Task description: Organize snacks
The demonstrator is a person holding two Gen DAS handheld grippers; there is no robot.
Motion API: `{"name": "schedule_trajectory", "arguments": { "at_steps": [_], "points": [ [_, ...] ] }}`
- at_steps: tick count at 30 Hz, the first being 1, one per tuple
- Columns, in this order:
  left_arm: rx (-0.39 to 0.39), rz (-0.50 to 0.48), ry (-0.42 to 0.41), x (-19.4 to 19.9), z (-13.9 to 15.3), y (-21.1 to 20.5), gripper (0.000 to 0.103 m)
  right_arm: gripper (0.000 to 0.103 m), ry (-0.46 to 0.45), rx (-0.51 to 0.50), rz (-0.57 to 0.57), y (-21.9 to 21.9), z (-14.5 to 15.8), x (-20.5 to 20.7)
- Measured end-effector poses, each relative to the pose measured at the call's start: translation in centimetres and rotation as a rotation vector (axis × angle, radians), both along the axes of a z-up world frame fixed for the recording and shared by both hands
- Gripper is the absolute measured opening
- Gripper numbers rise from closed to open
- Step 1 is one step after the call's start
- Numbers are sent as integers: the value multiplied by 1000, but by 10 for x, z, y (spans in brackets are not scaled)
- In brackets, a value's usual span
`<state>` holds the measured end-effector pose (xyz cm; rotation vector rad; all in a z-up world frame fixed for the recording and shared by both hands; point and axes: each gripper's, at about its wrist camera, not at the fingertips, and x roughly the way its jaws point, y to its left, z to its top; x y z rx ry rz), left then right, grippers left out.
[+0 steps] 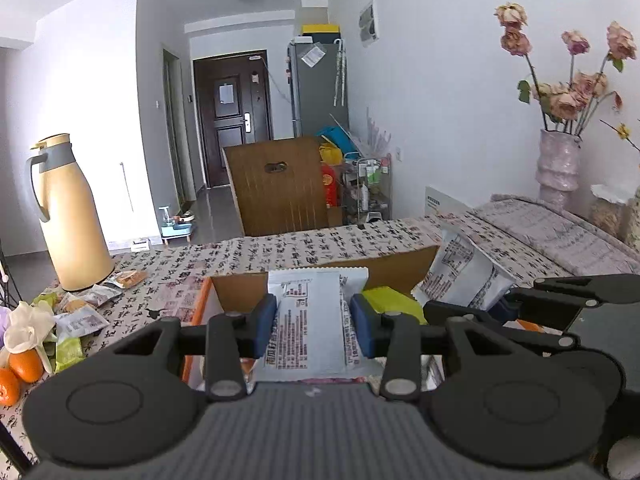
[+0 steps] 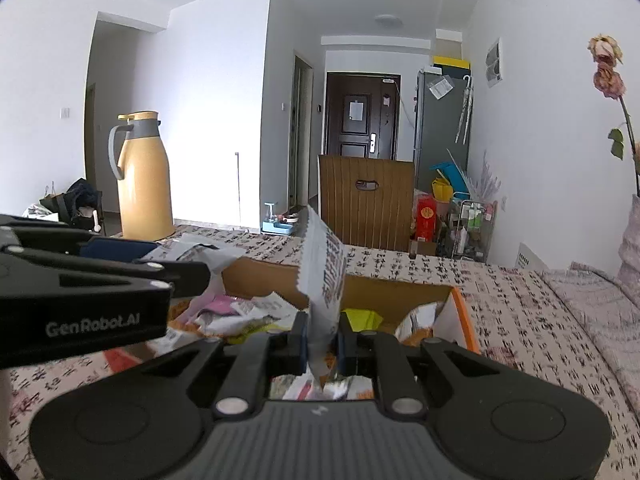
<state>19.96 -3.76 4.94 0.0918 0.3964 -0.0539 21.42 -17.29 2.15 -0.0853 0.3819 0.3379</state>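
— Both hand-held grippers: my left hand-held gripper [image 1: 314, 322] is partly open, pads pressing a white snack packet [image 1: 312, 316]; my right hand-held gripper [image 2: 322, 342] is nearly closed, pinching another packet [image 2: 326, 280] edge-on.

— Progress?

— Partway, I judge. Cardboard box [image 2: 400, 286] at twelve o'clock holds several; loose snacks [image 1: 80, 312] wait at nine o'clock on the tabletop [image 1: 320, 240].

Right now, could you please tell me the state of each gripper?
Left gripper: closed on a white snack packet.
Right gripper: closed on another white snack packet.
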Motion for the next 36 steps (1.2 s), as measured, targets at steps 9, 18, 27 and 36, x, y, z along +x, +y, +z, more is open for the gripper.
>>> {"name": "schedule_trajectory", "arguments": {
  "at_steps": [9, 18, 27, 36],
  "points": [
    [-47, 52, 19, 36, -14, 17, 42, 13, 3, 19, -3, 10, -6, 37],
    [-135, 82, 93, 52, -40, 40, 53, 21, 34, 42, -20, 4, -30, 53],
    [-138, 136, 18, 36, -28, 39, 103, 103, 17, 80, -132, -20, -25, 50],
    [-126, 124, -41, 16, -3, 35, 103, 103, -29, 111, -165, -35, 1, 30]
  ]
}}
